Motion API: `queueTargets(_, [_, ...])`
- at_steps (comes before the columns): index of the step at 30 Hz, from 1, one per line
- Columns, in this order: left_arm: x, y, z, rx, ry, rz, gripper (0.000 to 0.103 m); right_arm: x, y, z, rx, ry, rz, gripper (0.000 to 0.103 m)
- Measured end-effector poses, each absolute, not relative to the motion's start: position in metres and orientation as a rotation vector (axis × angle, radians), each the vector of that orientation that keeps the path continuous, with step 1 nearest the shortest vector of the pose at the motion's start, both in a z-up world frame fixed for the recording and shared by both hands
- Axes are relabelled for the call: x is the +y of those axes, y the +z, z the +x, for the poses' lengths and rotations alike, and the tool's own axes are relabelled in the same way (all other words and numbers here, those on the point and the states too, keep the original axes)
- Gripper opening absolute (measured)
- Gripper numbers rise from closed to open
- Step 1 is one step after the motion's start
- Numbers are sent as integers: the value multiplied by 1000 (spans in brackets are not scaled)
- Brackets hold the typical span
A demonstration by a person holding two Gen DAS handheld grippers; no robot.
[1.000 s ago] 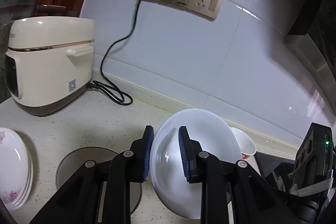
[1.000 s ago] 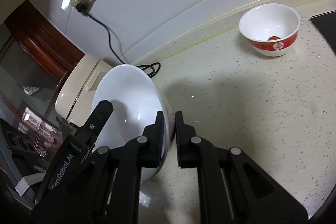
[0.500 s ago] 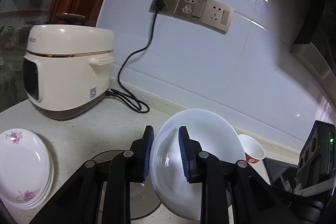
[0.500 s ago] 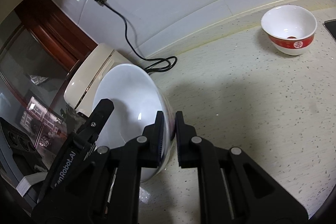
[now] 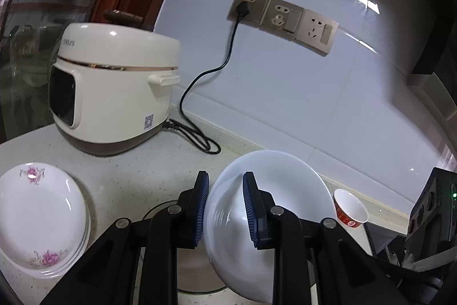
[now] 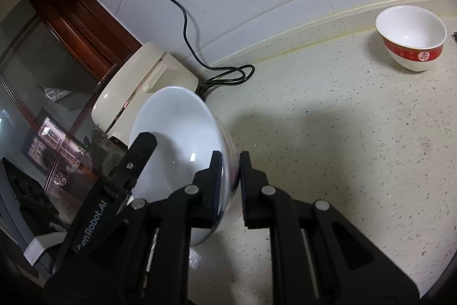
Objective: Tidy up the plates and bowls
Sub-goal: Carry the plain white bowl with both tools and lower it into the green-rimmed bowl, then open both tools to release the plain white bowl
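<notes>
With both the left gripper point(image 5: 224, 209) and the right gripper point(image 6: 230, 186) clamped on opposite rims of the tilted white bowl point(image 5: 268, 222), the pair has swung left, bringing the floral plate stack point(image 5: 40, 216) into fuller view, likely its destination

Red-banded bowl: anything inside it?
The red-banded bowl looks empty: the right wrist view shows a bare white interior. Its near inner wall stays hidden behind the rim.
</notes>
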State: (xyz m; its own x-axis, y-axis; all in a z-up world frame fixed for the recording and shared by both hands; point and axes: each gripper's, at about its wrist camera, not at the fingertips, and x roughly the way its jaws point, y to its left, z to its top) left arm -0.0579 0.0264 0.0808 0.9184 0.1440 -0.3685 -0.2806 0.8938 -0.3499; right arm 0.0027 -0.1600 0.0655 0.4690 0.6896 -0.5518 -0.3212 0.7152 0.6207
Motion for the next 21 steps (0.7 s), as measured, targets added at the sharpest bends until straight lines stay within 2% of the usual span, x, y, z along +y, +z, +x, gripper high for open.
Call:
queueTargets(8, [36, 77, -61, 354, 264, -440, 25, -147, 60, -2, 906, 669, 439, 16])
queueTargets(21, [58, 62, -64, 417, 319, -539, 31, -123, 55, -9, 939, 703, 379, 20])
